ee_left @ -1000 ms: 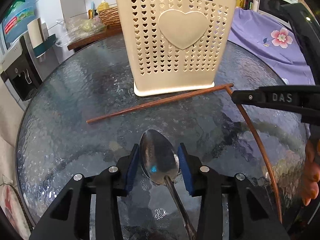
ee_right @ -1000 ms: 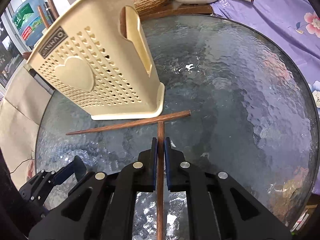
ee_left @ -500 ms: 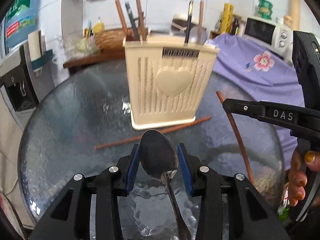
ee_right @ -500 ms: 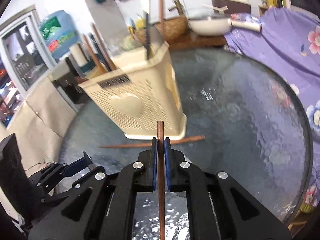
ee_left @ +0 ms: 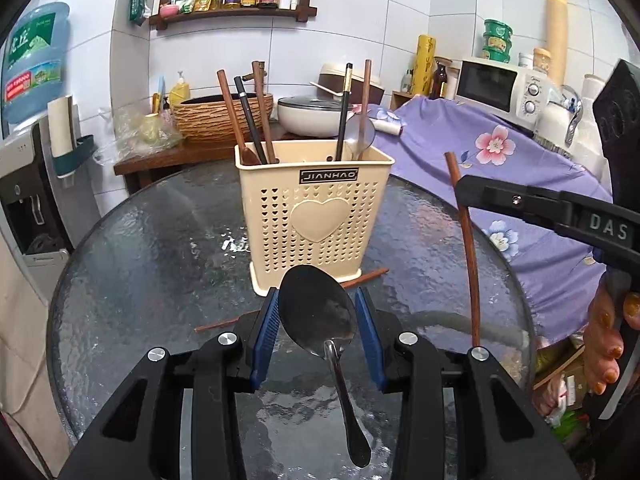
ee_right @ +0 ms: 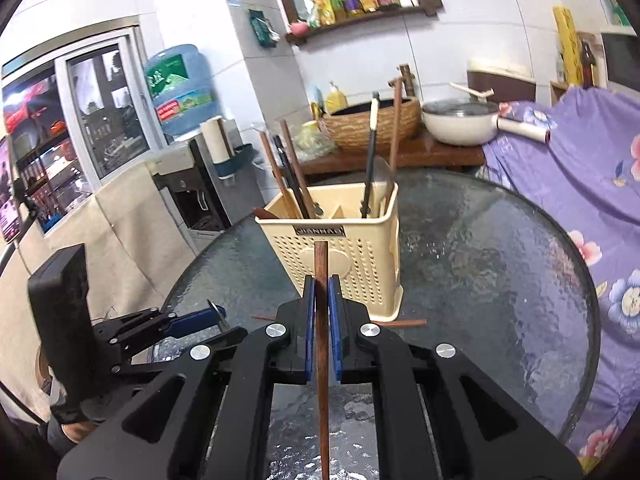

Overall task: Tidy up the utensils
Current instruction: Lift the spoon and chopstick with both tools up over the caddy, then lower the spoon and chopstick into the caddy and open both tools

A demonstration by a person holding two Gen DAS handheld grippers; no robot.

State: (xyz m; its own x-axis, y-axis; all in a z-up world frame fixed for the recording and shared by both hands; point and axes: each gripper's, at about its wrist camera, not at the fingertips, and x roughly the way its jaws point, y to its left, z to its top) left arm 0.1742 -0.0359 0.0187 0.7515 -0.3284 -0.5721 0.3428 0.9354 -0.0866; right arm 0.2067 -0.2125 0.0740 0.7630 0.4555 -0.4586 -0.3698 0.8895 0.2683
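Observation:
A cream perforated utensil holder (ee_left: 314,226) (ee_right: 340,264) stands on the round glass table, with several chopsticks and a spoon upright in it. My left gripper (ee_left: 318,312) is shut on the bowl of a metal spoon (ee_left: 320,312), lifted above the table in front of the holder. My right gripper (ee_right: 321,284) is shut on a brown wooden chopstick (ee_right: 321,320), held in the air before the holder. From the left wrist camera, that chopstick (ee_left: 466,248) hangs from the right gripper's fingers (ee_left: 500,196). Another brown chopstick (ee_left: 364,278) (ee_right: 404,323) lies on the glass at the holder's base.
The glass table (ee_left: 152,264) has a dark rim. A purple flowered cloth (ee_left: 520,168) covers something to the right. Behind stand a wooden side table with a woven basket (ee_left: 224,118) and a white pot (ee_left: 308,114), and a water dispenser (ee_left: 28,168) at left. A hand (ee_left: 608,340) holds the right gripper.
Both grippers rose from the table with spoon and chopstick and tilted up, so the holder's top and the wall behind now show. The held chopstick now stands nearly upright.

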